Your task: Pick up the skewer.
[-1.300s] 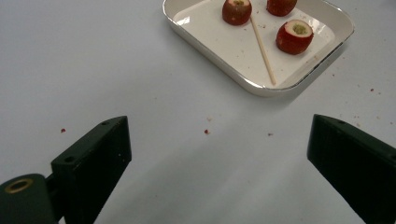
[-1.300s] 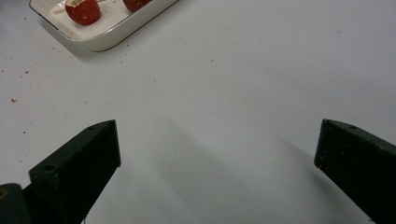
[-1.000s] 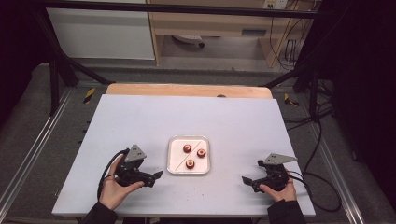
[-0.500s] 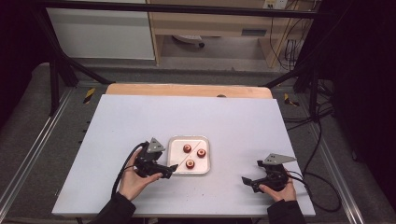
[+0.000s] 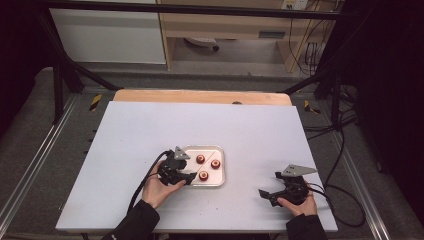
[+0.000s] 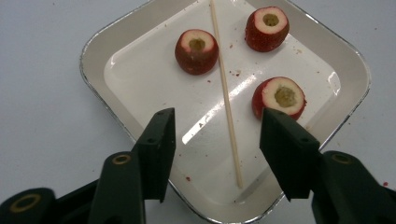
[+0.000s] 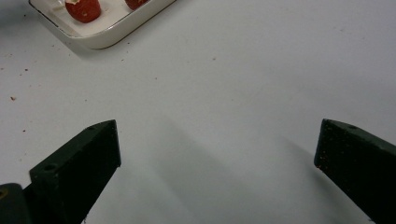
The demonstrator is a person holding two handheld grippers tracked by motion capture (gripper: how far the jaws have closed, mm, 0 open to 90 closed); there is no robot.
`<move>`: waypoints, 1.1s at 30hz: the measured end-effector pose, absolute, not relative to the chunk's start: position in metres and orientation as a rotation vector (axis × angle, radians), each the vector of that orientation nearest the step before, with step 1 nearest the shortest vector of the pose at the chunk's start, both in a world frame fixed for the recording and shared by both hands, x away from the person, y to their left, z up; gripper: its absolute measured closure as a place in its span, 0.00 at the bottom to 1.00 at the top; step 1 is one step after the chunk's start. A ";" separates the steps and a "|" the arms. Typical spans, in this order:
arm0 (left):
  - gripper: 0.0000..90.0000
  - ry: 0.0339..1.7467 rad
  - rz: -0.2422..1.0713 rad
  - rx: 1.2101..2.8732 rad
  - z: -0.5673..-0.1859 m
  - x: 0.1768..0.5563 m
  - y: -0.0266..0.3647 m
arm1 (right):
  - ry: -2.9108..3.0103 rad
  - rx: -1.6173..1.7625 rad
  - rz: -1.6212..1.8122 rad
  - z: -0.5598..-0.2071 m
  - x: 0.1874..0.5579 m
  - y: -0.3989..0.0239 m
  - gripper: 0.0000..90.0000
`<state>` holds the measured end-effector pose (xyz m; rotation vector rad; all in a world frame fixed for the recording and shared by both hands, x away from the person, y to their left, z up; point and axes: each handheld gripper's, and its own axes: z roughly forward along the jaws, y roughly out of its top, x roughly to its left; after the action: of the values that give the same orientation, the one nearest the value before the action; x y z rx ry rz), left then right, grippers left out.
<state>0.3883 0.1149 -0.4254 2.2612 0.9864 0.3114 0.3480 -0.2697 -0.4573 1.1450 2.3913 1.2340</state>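
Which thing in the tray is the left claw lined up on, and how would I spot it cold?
Start at the white table and find the shallow white tray near its middle. Three red cored fruit pieces sit in it, and among them lies a thin pale wooden skewer running straight across the tray floor. It is the only long, slender, pale thing there, lying between the open jaws of the left claw.

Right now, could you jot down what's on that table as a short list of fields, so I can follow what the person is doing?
Tray: white tray on the white table
Fruit: three red cored fruits in the tray, one left of the stick, two right of it
Stick: thin wooden skewer lying flat in the tray
Left tongs: left tongs over the tray's near edge, jaws just been closing, skewer between them, pads not pressing it
Right tongs: right tongs wide open above bare table, apart from the tray
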 end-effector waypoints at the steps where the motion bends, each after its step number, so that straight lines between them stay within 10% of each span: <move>1: 0.57 0.985 0.312 2.270 -0.427 0.388 0.112 | 2.390 1.143 1.233 -0.458 0.348 -0.270 0.01; 15: 0.86 0.960 0.326 2.314 -0.436 0.388 0.100 | 2.394 1.149 1.234 -0.458 0.348 -0.269 0.01; 33: 0.98 0.984 0.382 2.273 -0.439 0.382 0.096 | 2.398 1.142 1.235 -0.458 0.348 -0.269 0.01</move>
<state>0.3815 0.0956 -0.4393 2.2735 0.9838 0.3822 0.3481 -0.2687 -0.4578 1.1421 2.3979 1.2348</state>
